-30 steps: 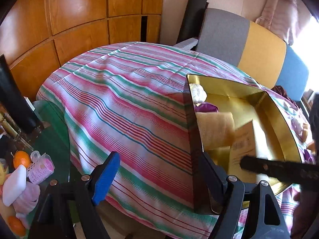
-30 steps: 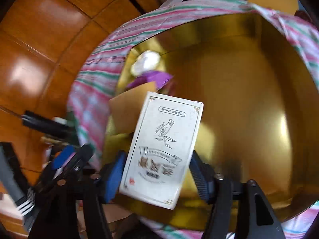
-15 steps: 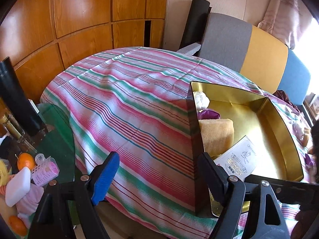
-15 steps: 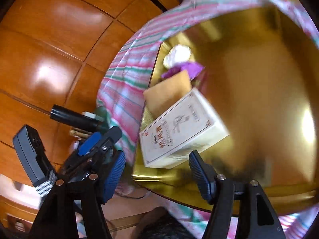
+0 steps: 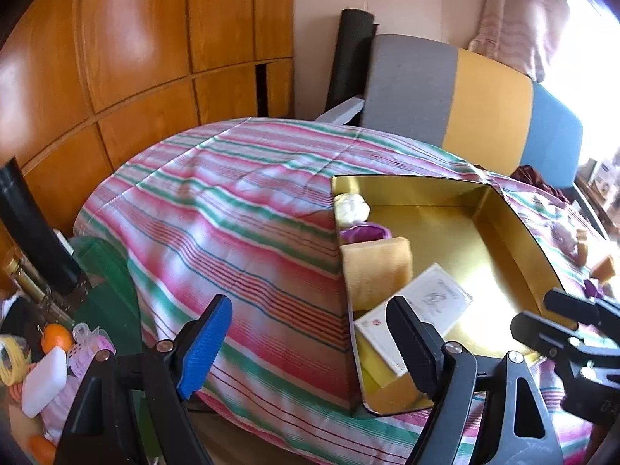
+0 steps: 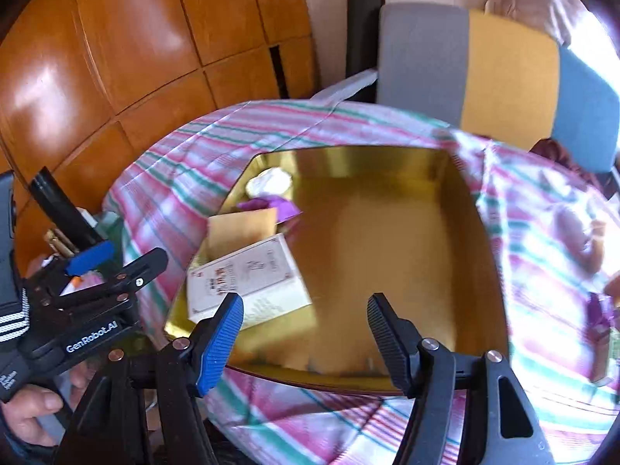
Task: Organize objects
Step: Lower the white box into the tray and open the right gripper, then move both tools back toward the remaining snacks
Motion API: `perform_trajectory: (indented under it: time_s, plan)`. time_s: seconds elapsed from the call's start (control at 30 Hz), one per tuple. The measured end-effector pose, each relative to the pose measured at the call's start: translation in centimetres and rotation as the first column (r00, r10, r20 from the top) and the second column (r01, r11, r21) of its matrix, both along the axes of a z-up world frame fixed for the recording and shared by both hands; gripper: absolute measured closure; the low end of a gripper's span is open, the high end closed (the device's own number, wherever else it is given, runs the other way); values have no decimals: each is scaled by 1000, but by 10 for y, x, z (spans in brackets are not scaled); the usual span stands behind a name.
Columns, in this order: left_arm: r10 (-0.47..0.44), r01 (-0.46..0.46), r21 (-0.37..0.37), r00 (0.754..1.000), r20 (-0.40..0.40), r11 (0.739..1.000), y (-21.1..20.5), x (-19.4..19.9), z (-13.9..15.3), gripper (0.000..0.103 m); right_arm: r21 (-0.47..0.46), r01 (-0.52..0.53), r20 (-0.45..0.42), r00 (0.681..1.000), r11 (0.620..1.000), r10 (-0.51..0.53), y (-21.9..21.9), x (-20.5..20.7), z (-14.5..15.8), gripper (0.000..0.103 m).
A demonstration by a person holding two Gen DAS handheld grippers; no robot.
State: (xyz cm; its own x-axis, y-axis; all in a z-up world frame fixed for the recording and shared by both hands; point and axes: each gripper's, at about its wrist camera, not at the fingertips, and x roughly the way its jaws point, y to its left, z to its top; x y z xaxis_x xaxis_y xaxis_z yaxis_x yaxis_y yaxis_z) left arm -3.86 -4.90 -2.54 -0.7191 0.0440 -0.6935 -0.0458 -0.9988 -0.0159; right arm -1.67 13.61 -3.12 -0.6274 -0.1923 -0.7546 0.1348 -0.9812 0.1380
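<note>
A gold tin (image 5: 507, 228) (image 6: 461, 178) lies open on the striped bedspread. Along its left side sit a white crumpled thing (image 5: 350, 205) (image 6: 271, 180), a purple piece (image 5: 362, 230) (image 6: 271, 205) and a tan block (image 5: 376, 267) (image 6: 240, 228). A white printed box (image 5: 430, 302) (image 6: 248, 283) leans on that block. My right gripper (image 6: 306, 341) (image 5: 562, 329) hangs open and empty above the tin's near edge. My left gripper (image 5: 310, 345) (image 6: 116, 267), held by a hand, is open over the bedspread, with its black finger in front of the tin's left wall.
The striped bedspread (image 5: 240, 209) covers the bed. A side table at the lower left holds an orange (image 5: 56, 337), a white soap bar (image 5: 44, 381) and a pink roll (image 5: 89, 352). Small loose pieces (image 5: 602, 267) lie right of the tin. Behind are wood panels and a grey, yellow and blue headboard (image 5: 484, 104).
The right gripper let go of the white box, which now lies in the tin against the tan block. It then rose and drew back. The left gripper lifted a little.
</note>
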Motion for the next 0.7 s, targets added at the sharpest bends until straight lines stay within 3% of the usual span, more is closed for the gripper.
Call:
perform_trajectory:
  time_s: [0.23,0.47,0.57,0.7]
  plan:
    - [-75,75,-25,997,-11,997,27,6,7,21,41,70,-52,996,997,-68,26,12,9,35]
    - [-164,162,-47,986,-20,986,60,9,14,17,80,198,-52,980,977,-194,93,29,12,35]
    - [-209,208,-47,977,-29,977,78,9,19,17,117,285,-44,959,952,-281,137,39,14,35]
    - [-277,274,-57,960,-45,960,105,8,27,17,161,449,-52,893,879,-447,212,61,20,35]
